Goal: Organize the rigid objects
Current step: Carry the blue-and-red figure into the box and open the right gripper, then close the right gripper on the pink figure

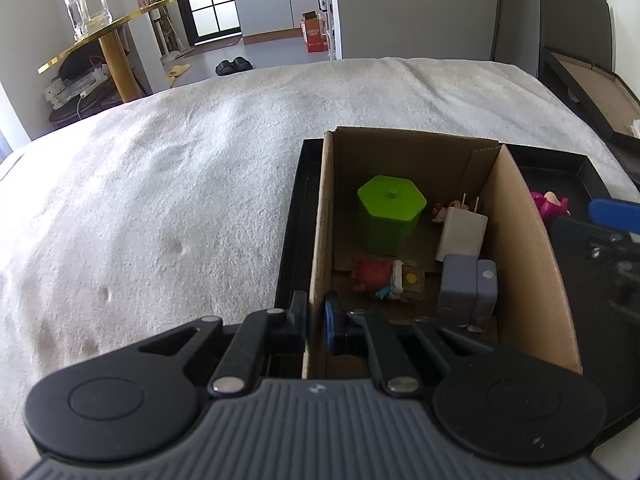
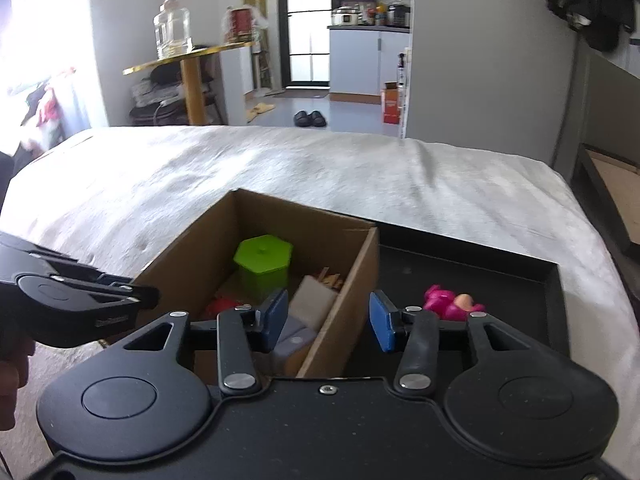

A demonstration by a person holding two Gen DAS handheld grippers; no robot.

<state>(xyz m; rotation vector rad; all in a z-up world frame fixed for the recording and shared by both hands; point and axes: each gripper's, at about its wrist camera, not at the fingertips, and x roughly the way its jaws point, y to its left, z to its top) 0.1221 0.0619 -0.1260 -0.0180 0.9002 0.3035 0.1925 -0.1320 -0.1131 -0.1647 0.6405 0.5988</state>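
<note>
An open cardboard box [image 1: 524, 248] stands in a black tray [image 1: 560, 168] on the bed. My left gripper [image 1: 315, 320] is shut on the box's left wall, one finger outside and one inside. In the box are a green hexagonal container [image 1: 390, 216], a white plug [image 1: 460, 232], a grey adapter [image 1: 468, 288] and a red toy [image 1: 372, 274]. A pink toy [image 2: 448, 304] lies in the tray [image 2: 480, 260] beside the box [image 2: 224, 220]. My right gripper [image 2: 329, 322] is open; its blue pads [image 2: 276, 320] straddle the box's right wall without touching it.
A white blanket [image 1: 160, 180] covers the bed around the tray. A gold side table [image 1: 112, 28] with a glass jar [image 1: 88, 4] stands beyond the far left edge. A black, cardboard-lined lid [image 1: 592, 92] leans at the right. Slippers [image 2: 310, 119] lie on the floor.
</note>
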